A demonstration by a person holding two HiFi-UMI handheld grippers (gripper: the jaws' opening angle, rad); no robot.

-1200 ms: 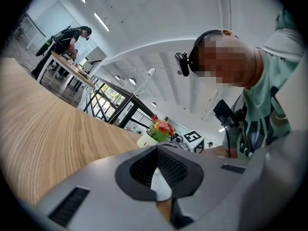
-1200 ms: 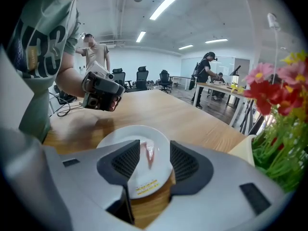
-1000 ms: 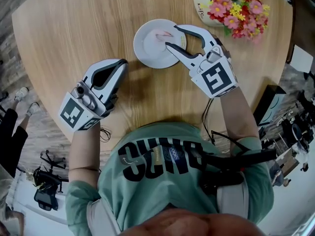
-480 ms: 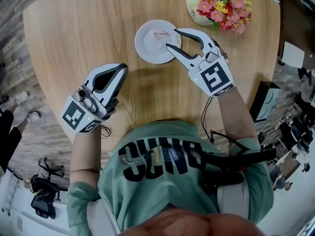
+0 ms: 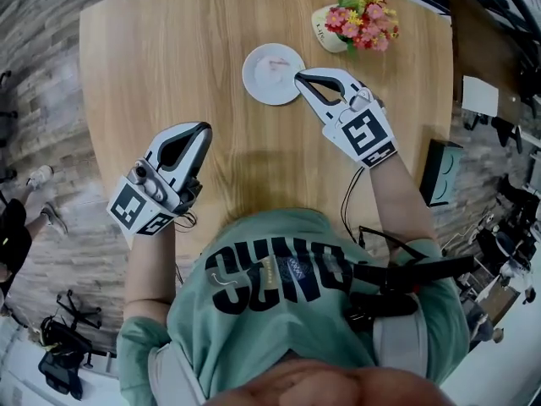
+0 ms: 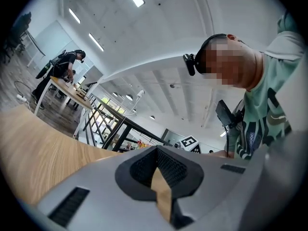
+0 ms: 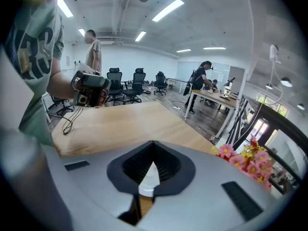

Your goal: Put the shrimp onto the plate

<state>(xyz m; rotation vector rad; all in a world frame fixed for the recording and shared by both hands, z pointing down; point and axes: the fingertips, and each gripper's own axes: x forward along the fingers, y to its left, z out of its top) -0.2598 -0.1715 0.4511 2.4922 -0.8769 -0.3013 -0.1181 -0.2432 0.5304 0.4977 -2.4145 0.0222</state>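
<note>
A small pink shrimp (image 5: 275,63) lies on the white plate (image 5: 262,85) at the far middle of the round wooden table (image 5: 169,57). My right gripper (image 5: 297,77) is shut with nothing in it, its tips at the plate's right rim, apart from the shrimp. In the right gripper view the jaws (image 7: 153,144) meet, and a sliver of the white plate (image 7: 148,178) shows behind them. My left gripper (image 5: 205,128) rests shut and empty near the table's front left, far from the plate. Its closed jaws (image 6: 156,150) fill the left gripper view.
A pot of pink and yellow flowers (image 5: 355,19) stands just right of the plate, and its flowers (image 7: 245,160) also show in the right gripper view. A black device (image 5: 439,172) sits off the table's right edge. A cable (image 5: 348,201) hangs by my right forearm.
The right gripper's jaws, wide open over the plate's right side before, have come together. The head view now sits higher, so the table looks smaller. The left gripper stays put.
</note>
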